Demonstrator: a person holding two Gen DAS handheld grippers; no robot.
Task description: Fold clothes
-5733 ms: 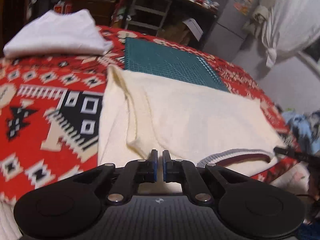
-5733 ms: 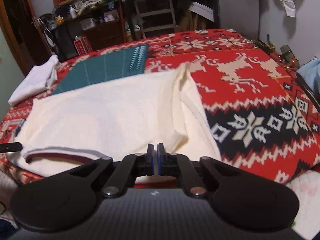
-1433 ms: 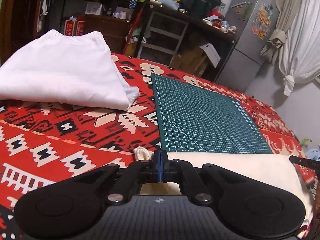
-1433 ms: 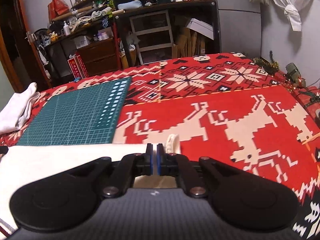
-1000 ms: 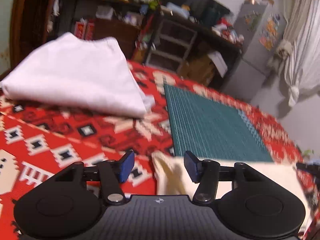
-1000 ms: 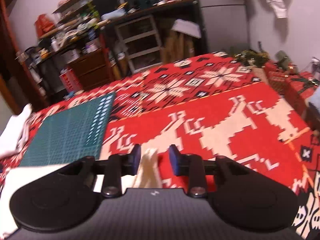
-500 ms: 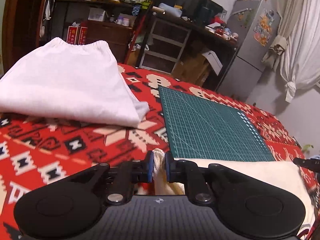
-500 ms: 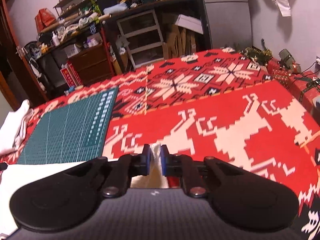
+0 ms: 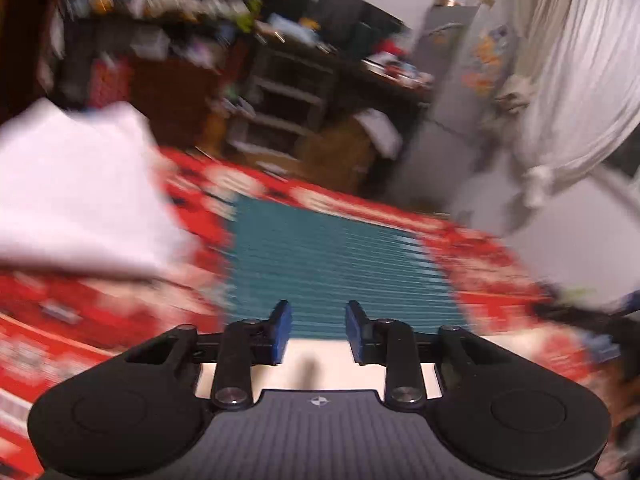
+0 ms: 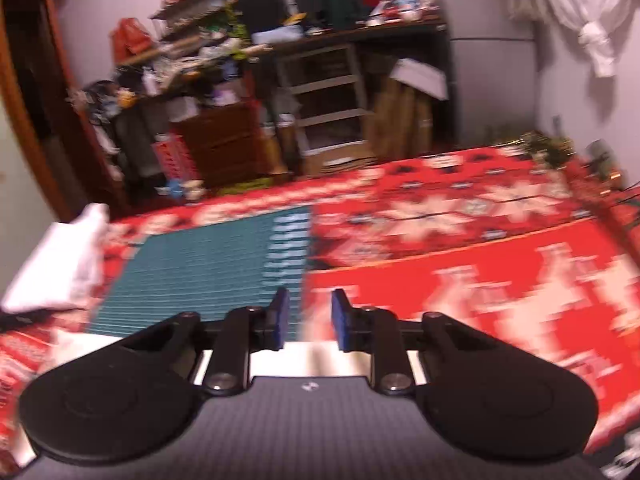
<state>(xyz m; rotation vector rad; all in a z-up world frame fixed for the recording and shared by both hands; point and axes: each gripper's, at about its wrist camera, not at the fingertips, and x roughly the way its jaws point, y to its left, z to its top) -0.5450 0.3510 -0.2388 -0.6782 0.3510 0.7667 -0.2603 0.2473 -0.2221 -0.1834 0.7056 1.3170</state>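
Garment (image 9: 316, 354) beneath left gripper (image 9: 318, 332)

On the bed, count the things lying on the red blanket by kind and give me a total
Cream garment: 1
Folded white garment: 1
Green cutting mat: 1
Total: 3

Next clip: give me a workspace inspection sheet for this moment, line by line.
Surface: red patterned blanket, motion-blurred.
Job's things: cream garment lies flat under both grippers; white folded garment far left.
Clutter: green cutting mat on the blanket.
Grippers: left gripper open, empty; right gripper open, empty.
Cables: nothing seen.
Surroundings: crowded shelves, fridge, tied curtain.
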